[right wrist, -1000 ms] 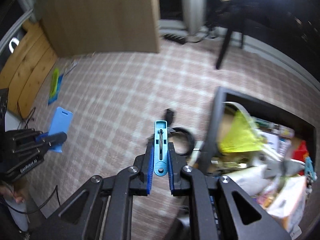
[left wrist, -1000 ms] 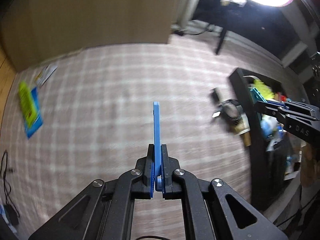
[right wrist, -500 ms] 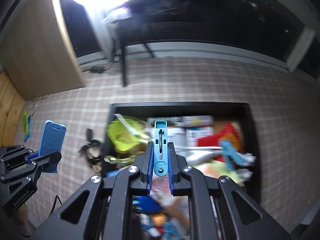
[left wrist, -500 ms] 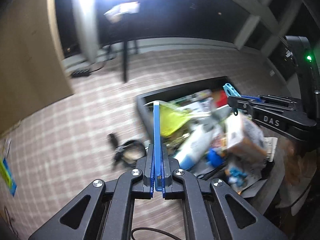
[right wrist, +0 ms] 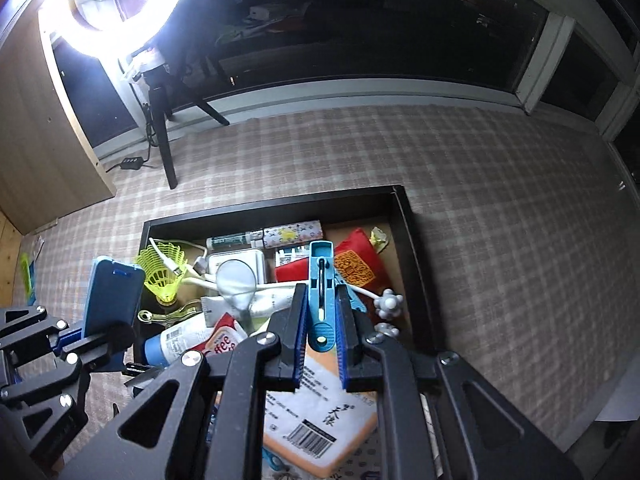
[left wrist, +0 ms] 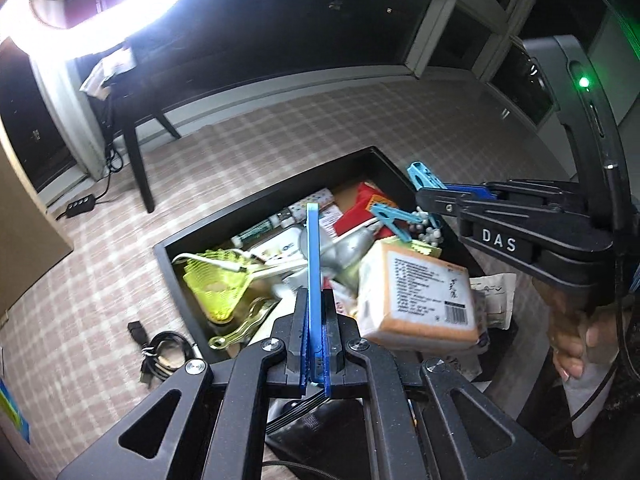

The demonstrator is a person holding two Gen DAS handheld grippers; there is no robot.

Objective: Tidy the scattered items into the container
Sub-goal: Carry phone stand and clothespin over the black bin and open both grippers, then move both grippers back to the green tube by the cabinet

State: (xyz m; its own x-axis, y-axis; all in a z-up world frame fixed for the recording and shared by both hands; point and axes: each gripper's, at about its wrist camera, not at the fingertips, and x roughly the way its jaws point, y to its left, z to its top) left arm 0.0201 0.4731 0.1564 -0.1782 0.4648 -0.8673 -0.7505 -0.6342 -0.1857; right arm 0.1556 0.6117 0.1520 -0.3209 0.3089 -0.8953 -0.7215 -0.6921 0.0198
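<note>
The black open box [left wrist: 256,203] [right wrist: 412,224] sits on the checked floor, full of mixed items. My left gripper [left wrist: 315,312] is shut on a flat blue card holder [left wrist: 313,264], held edge-on above the box's near side; it also shows in the right wrist view [right wrist: 113,294]. My right gripper [right wrist: 322,308] is shut on a blue clothes peg [right wrist: 321,280], above the box's contents; the peg also shows in the left wrist view [left wrist: 422,175].
In the box lie a yellow shuttlecock [right wrist: 163,266], a red pouch [right wrist: 358,264], a tissue pack [left wrist: 420,292] and several other items. A coiled black cable [left wrist: 160,354] lies on the floor left of the box. A light stand's black leg [right wrist: 160,120] stands behind.
Both grippers have swung from the open floor to above the box, each still holding its item. The box now sits closer and lower in both views.
</note>
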